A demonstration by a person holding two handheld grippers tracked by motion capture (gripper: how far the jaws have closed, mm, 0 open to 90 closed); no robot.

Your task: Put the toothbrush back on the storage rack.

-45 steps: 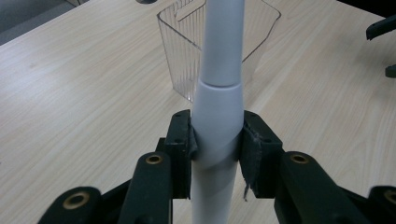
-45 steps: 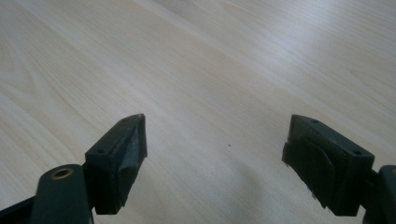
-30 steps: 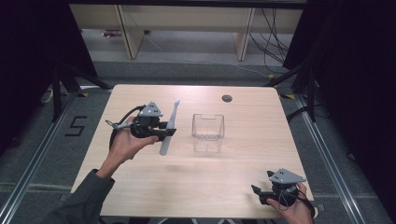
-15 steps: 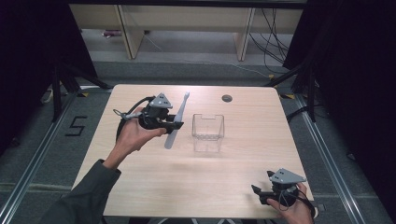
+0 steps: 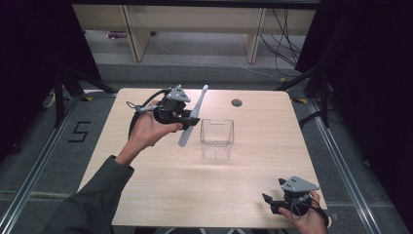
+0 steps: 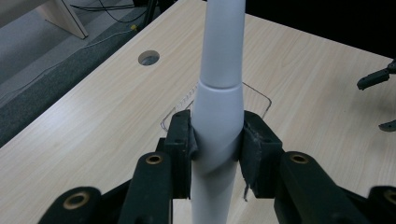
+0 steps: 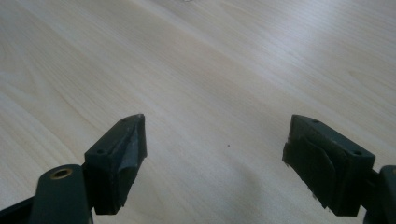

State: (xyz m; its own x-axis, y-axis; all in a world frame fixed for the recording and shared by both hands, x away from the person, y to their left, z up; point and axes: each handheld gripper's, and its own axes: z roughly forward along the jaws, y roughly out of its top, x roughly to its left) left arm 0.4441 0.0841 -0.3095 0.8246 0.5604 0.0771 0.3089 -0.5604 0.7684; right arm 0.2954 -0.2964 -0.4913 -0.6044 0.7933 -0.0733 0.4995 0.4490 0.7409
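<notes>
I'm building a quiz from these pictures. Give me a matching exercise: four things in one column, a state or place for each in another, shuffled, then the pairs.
1. left gripper
2. right gripper
3. clear box
4. round hole

A. in the table near its far edge
B. open, holding nothing
C. standing mid-table, nothing visible inside
D. shut on a white toothbrush

Pairs: 1-D, 2-B, 3-C, 4-A

A long white toothbrush-like handle (image 5: 193,115) is held tilted above the table. It sits just left of a clear, empty plastic box (image 5: 216,139).
</notes>
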